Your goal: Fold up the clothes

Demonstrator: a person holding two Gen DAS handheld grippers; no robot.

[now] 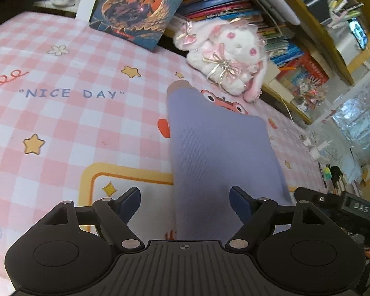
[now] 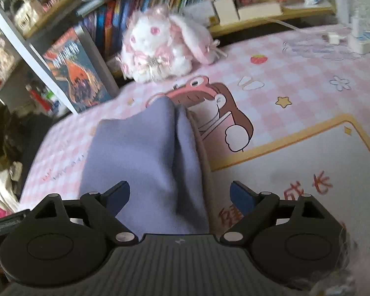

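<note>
Pink checked mat (image 1: pixel 74 56) below a crowded bookshelf (image 2: pixel 140 12), with a lilac garment (image 1: pixel 217 153) lying lengthwise between my two tongs.

The garment, already doubled into a long strip with a beige edge, lies on the mat and runs from under both tools toward the plush rabbit (image 1: pixel 231 54) and the leaning book (image 1: pixel 140 7). My left tongs (image 1: pixel 185 199) and right tongs (image 2: pixel 180 197) both stand spread wide, the cloth passing between the blue pads (image 1: pixel 129 202) and gripped by neither. Main risk, as I judge it: closing on the top layer only, so the strip peels apart and the fold skews. Lesser risk: the raised ridge of cloth in the right view slumping sideways, or the far end nudging the rabbit.
</note>
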